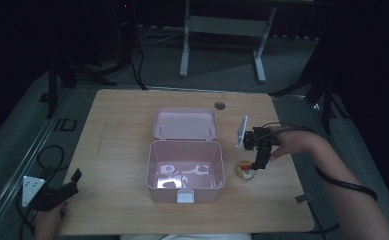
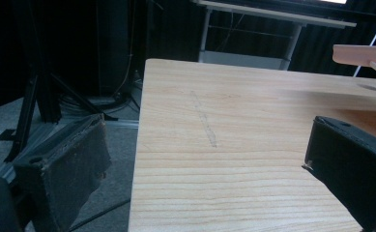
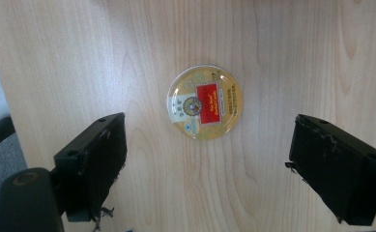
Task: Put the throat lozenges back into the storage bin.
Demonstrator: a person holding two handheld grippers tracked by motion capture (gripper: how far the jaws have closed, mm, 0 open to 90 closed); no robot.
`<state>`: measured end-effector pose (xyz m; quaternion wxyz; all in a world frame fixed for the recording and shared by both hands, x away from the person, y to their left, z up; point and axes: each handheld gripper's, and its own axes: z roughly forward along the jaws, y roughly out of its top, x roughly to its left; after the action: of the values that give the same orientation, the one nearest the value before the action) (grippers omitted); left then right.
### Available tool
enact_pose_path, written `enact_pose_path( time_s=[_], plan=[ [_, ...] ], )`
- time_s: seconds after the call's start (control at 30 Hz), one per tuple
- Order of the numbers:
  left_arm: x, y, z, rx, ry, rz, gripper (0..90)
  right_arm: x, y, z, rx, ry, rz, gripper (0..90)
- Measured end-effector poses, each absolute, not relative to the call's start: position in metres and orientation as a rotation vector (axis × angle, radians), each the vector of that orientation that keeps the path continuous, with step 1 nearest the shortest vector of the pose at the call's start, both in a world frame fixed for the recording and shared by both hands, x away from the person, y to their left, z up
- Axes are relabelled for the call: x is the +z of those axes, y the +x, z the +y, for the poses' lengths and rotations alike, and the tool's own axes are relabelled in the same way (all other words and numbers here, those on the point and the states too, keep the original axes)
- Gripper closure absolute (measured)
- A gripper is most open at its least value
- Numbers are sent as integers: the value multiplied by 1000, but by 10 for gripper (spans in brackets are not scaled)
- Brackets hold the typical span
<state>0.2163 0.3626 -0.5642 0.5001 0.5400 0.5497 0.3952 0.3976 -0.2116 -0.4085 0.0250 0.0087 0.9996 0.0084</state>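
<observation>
Small print on round tin (image 3: 205,102) label: too small to read in right gripper view; red patch and emblem discernible, nothing more. In high view the tin (image 1: 245,171) is partly covered by right gripper (image 1: 258,162) tip; contact cannot be told.

Pink box (image 1: 185,171) interior: pale glare patches on floor, possibly reflections, contents unclear. In left gripper view only a corner of its lid (image 2: 364,54) enters at right edge, blurred.

Left gripper (image 1: 62,190): jaw bases cut off by bottom edge in its own view; right jaw runs off the corner. Hand below it cropped at bottom edge in high view.

Right forearm cut off at lower right corner. Background beyond table (image 1: 122,150) too dark to resolve.
</observation>
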Motion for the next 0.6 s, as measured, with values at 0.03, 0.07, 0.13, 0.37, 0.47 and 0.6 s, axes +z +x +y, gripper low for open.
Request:
enact_pose_path(
  time_s=[0.03,0.07,0.13,0.37,0.47,0.6],
  plan=[
    [-564,216,363,954,1305,1330,24,-416,400,-211,17,21,3101,130],
    [-564,216,363,954,1305,1330,24,-416,400,-211,17,21,3101,130],
    [-564,216,363,954,1306,1329,24,-426,402,-210,12,32,3109,130],
    [-564,216,363,955,1307,1329,24,-456,407,-210,12,40,3127,131],
    [-564,216,363,955,1306,1330,24,-465,409,-211,16,45,3128,134],
    [-564,216,363,954,1307,1330,24,-482,412,-212,-36,58,3144,140]
  ],
)
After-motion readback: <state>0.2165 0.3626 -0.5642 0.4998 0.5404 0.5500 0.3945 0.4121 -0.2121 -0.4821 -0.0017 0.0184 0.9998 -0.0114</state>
